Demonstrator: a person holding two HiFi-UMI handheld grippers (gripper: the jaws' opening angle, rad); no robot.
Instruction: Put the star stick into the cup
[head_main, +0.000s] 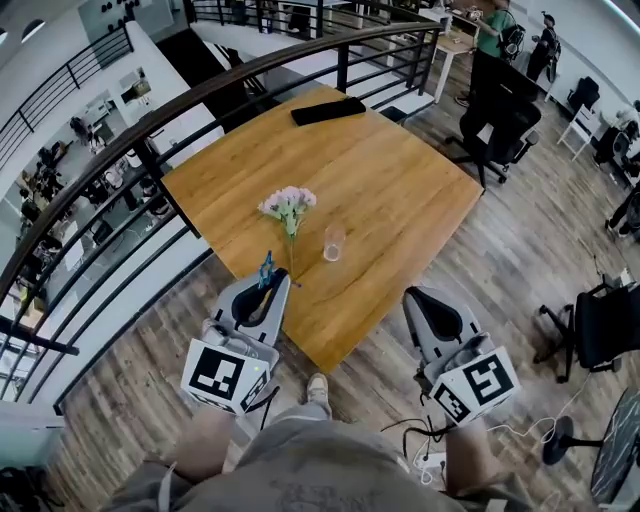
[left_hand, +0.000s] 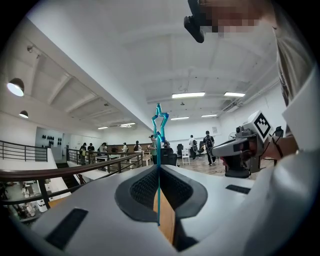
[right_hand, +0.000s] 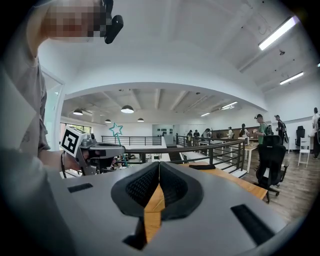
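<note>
A thin blue star stick (head_main: 265, 268) stands upright between the jaws of my left gripper (head_main: 268, 288), which is shut on it just off the table's near-left edge. In the left gripper view the star (left_hand: 160, 121) rises above the closed jaws of the left gripper (left_hand: 159, 169). A clear cup (head_main: 333, 242) stands on the wooden table (head_main: 400, 190), a little ahead and to the right of the stick. My right gripper (head_main: 418, 297) hovers off the near-right edge, shut with nothing between its jaws (right_hand: 159, 165). In its view the star (right_hand: 116, 130) shows above the left gripper (right_hand: 97, 151).
A bunch of pale pink flowers (head_main: 289, 204) lies just left of the cup. A flat black object (head_main: 328, 110) rests at the table's far edge. A dark railing (head_main: 150, 150) runs along the left side. Office chairs (head_main: 500, 120) stand beyond and to the right.
</note>
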